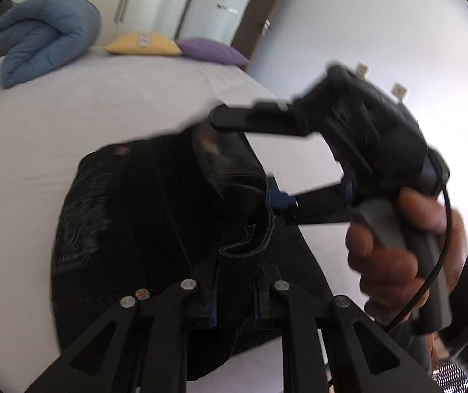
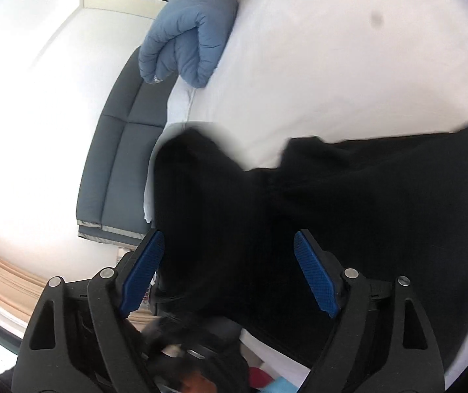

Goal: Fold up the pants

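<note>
Dark denim pants [image 1: 155,216] lie part-folded on the white bed [image 1: 70,124], near its edge, with one layer lifted over the rest. The left hand-held gripper [image 1: 234,291] is clamped on a denim edge, the cloth pinched between its nearly closed jaws at the bottom of the left wrist view. The right hand-held gripper [image 1: 253,167], gripped by the person's hand [image 1: 404,245], stands with its jaws wide apart; in its own view the blue pads [image 2: 316,275] flank dark cloth without pressing on it, so the fabric on that side appears unsupported. Both views are blurred, so the exact seam held cannot be told. Risk assessment: with only one side held, the raised layer may sag or twist, leaving a skewed fold. The pants sit close to the mattress edge, and a hard pull could drag them off it. Heavy denim may also slip from a narrow pinch. The blue duvet roll [image 1: 44,36] and the yellow cushion [image 1: 142,44] lie well apart and pose no obstruction.
</note>
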`<move>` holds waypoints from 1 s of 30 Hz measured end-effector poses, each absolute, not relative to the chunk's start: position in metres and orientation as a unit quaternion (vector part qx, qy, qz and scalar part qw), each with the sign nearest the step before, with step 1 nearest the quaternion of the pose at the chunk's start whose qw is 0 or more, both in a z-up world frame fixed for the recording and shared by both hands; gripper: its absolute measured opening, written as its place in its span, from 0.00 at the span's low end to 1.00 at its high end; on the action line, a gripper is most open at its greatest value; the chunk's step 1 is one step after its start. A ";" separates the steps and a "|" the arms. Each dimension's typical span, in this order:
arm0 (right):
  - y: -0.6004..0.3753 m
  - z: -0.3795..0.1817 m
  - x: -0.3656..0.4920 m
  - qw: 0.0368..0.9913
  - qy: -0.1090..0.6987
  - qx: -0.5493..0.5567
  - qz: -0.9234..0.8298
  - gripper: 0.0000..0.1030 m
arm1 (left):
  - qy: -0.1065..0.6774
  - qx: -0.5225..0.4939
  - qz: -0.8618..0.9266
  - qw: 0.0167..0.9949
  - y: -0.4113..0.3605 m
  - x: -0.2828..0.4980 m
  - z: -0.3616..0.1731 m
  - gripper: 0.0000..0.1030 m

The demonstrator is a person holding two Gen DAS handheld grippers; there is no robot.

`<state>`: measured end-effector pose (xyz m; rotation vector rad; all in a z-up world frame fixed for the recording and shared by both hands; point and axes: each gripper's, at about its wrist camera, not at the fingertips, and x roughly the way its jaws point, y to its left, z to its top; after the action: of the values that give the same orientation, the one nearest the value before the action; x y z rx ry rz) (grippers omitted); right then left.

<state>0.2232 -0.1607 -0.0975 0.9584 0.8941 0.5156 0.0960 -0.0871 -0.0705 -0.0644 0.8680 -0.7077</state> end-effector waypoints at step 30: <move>-0.257 -0.145 0.195 0.782 0.464 0.387 0.149 0.13 | 0.413 0.154 -0.356 0.824 -0.203 0.054 -0.106 0.23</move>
<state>0.1946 -0.2566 -0.1449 0.8361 1.0028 0.3209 0.0545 -0.2031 -0.1064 0.3273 0.8792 -0.7579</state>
